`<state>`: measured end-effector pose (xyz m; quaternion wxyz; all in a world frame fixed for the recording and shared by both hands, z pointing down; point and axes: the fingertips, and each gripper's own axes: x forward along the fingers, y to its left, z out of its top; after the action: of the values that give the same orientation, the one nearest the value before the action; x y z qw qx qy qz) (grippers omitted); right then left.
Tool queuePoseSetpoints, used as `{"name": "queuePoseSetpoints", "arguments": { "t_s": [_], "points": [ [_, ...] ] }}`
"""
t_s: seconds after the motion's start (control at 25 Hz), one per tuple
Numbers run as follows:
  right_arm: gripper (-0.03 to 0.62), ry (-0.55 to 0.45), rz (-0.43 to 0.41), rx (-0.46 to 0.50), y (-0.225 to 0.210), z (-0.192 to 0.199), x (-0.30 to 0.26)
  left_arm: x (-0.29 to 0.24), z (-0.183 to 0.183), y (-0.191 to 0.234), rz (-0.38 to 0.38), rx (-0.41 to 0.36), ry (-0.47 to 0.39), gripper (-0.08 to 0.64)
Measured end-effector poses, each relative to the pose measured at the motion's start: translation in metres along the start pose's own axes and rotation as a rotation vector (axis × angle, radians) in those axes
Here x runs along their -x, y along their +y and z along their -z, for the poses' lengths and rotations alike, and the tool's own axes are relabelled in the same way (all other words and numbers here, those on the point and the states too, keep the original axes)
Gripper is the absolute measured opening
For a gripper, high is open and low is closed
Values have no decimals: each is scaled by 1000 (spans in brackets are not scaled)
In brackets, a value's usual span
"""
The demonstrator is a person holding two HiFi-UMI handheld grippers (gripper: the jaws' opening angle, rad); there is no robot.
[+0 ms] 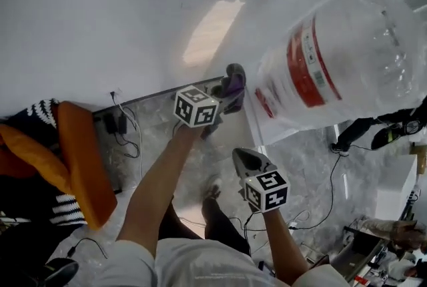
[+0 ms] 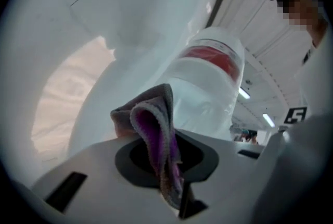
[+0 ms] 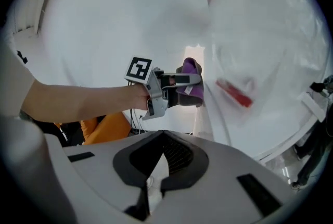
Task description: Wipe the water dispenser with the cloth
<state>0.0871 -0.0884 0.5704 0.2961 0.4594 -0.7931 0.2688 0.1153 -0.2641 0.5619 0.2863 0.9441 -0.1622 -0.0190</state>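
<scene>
cloth point(image 2: 153, 129), purple and grey: clamped as a bunched fold between the jaws of the left gripper point(image 1: 223, 97), spilling out ahead of them. raised to the upper side of the water dispenser point(image 1: 255, 127), just beside the shoulder of the big clear bottle point(image 1: 340, 45) with the red label. looks to be touching the white casing, though hard to tell from any view whether pressed on or just short of it.

right gripper point(image 1: 241, 156): jaws closed together on nothing. held lower and nearer the body, apart from the dispenser, steadying nothing.

by the look of it, at or near the start of a stroke along the top of the casing, with most of the dispenser left to wipe.

what could go wrong from here:

only a narrow fold pinched, so a hard drag across the casing could pull the cloth free and drop it to the marble floor point(image 1: 157, 122).

little cloth ahead of the fingertips, so could scrape hard plastic on the casing instead of wiping.

bottle tall and probably heavy up top. a sideways shove near its base could rock it, with no second gripper bracing.

power adapter and cables point(image 1: 119, 123) on the floor by the wall, near the feet. could snag on a step round to another side.
</scene>
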Motion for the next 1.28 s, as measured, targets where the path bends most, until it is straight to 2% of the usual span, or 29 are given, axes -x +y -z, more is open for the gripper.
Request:
{"name": "queuePoseSetpoints", "arguments": {
  "t_s": [0.08,0.28,0.48,0.72,0.84,0.96,1.28],
  "points": [
    [15,-67,14,22,-2,-28,20,9,-18,-20,-47,-93,23,63],
    [15,-272,77,81,-8,-107,70,56,-59,-63,-229,-314,55,63],
    [15,-446,103,187,3,-180,112,116,-115,-108,-354,-479,15,63],
    [15,-568,106,306,24,-231,155,183,-170,-162,-481,-632,-94,63],
    [14,-611,91,378,40,-251,171,212,-191,-179,-534,-675,-138,63],
    [15,-645,84,407,52,-260,186,234,-207,-192,-574,-703,-154,63],
    [15,-681,101,430,59,-266,208,256,-224,-226,-595,-803,-171,63]
  ]
}}
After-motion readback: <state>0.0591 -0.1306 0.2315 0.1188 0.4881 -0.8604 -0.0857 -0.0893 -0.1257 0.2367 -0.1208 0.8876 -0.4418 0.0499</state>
